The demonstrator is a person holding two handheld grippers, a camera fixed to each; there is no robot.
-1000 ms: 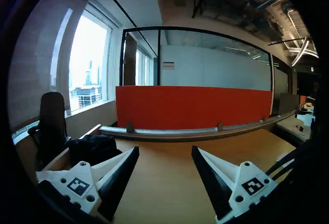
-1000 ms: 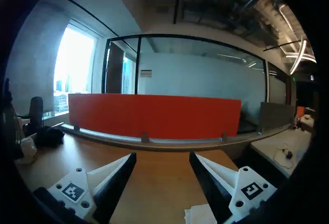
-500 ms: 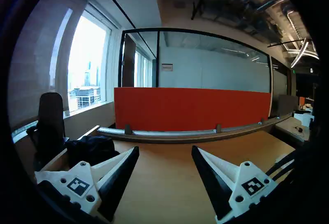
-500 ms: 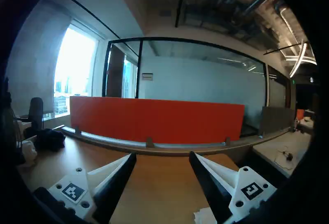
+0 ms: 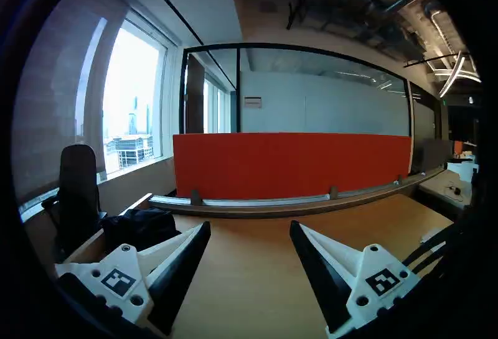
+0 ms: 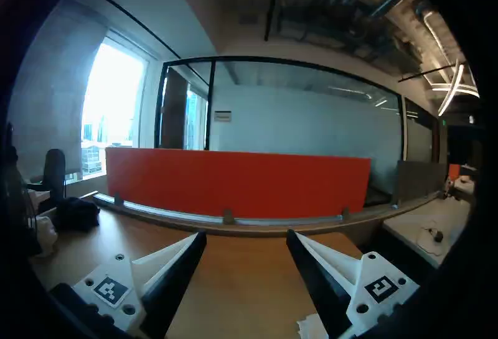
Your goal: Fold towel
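**Left gripper view.** L gripper (image 5: 249, 239) held level, low over desk (image 5: 249, 289), pointing along it toward the orange divider (image 5: 292, 165) at the far edge. Fingers spread wide; nothing between them, bare wood in the gap. Neither tip touches anything that I can make out. Black bag (image 5: 138, 227) sits on desk's far-left corner, just behind the left finger. Dark chair (image 5: 78, 190) beyond the bag, near the window (image 5: 131, 112). Glass wall behind divider. Small pale patch + dark cables at right edge, too cut off to ID.

**Right gripper view.** R gripper (image 6: 246, 246) also level over desk, facing the same divider (image 6: 236, 180). Fingers apart, gap holds nothing. Towel (image 6: 309, 326): white, just a corner seen at bottom edge, lying on the wood by the inner side of the right finger, rest hidden under it. Contact w/ finger: cannot tell. Not pinched. Bag (image 6: 76, 213) far left on desk, well apart from towel. Chair (image 6: 55, 174) behind it. Pale object at left edge, partly cut off, no ID. Side desk (image 6: 417, 227) at right, w/ a small dark item + cable on it.
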